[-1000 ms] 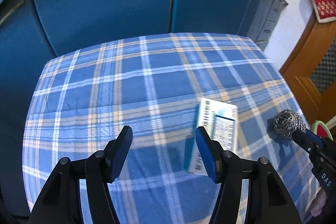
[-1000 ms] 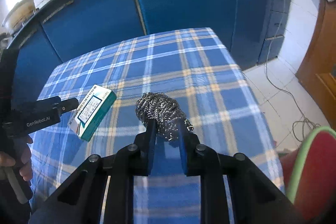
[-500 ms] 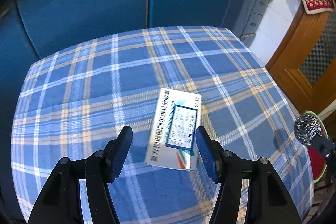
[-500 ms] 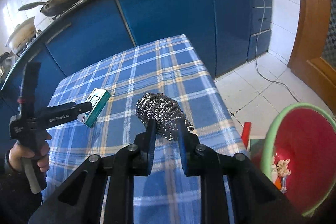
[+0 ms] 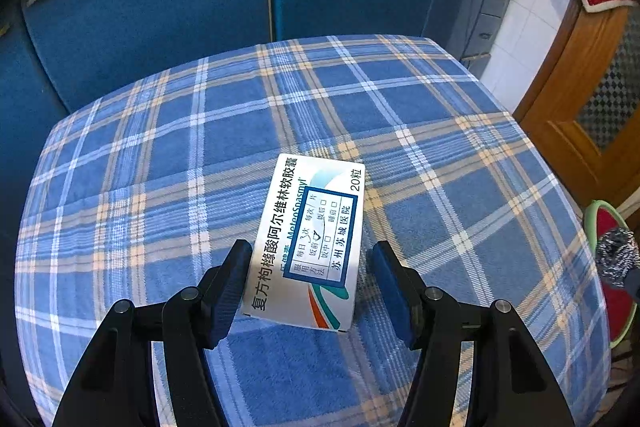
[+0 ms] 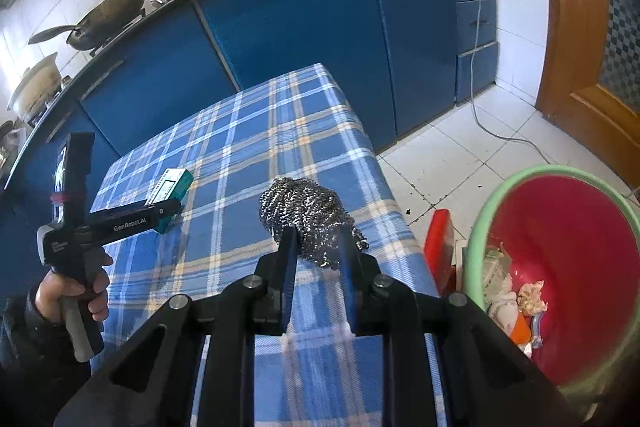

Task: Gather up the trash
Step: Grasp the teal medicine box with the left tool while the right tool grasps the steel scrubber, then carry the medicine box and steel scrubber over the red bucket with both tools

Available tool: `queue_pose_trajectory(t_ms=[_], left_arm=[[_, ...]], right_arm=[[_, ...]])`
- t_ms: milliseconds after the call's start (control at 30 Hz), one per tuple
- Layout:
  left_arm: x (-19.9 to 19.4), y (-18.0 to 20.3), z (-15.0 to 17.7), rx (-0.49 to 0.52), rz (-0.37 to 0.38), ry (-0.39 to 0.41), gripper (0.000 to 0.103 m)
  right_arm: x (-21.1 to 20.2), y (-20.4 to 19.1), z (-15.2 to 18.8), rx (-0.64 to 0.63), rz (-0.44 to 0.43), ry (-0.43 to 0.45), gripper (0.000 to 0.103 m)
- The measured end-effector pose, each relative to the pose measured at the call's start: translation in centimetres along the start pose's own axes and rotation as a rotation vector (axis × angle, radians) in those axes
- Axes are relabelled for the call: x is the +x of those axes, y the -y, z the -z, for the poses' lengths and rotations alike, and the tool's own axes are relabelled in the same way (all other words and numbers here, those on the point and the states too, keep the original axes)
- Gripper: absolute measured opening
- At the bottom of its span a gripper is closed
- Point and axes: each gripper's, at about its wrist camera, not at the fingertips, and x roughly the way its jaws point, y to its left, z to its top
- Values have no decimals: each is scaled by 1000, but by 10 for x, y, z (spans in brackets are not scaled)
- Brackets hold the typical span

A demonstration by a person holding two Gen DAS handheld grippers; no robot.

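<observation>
- The left gripper (image 5: 308,287) stands half open over the plaid-clothed table (image 5: 160,167); a white medicine box (image 5: 308,239) lies flat between its jaws, near end level with the pads, neither pad pressing it.
- The right gripper (image 6: 318,259) is clamped on a steel wool scourer (image 6: 308,211), held above the table's right edge.
- A red bin (image 6: 568,251) with a green rim stands on the floor, right of the table.

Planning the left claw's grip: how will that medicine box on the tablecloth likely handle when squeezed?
The medicine box looks like thin cardboard, so probably light and crushable. It lies flat, so it is unlikely to roll. Its glossy faces may slip between the left claw pads.
</observation>
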Motion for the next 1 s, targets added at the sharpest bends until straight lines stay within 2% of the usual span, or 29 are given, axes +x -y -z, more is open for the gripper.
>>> queue_pose_trajectory(t_ms=[67, 100, 333, 600, 1000], left_arm=[[1, 0, 1, 0, -1, 7, 54], [0, 0, 1, 4, -8, 16, 53], [-8, 6, 9, -7, 21, 27, 53], [-38, 22, 23, -44, 89, 75, 53], [-83, 83, 42, 27, 164, 139, 53]], right_arm=[[-3, 5, 2, 10, 3, 1, 23], [-4, 7, 3, 14, 4, 1, 23], [-14, 25, 10, 55, 14, 15, 23], [-32, 45, 15, 87, 21, 43, 23], [-63, 79, 29, 143, 41, 77, 23]])
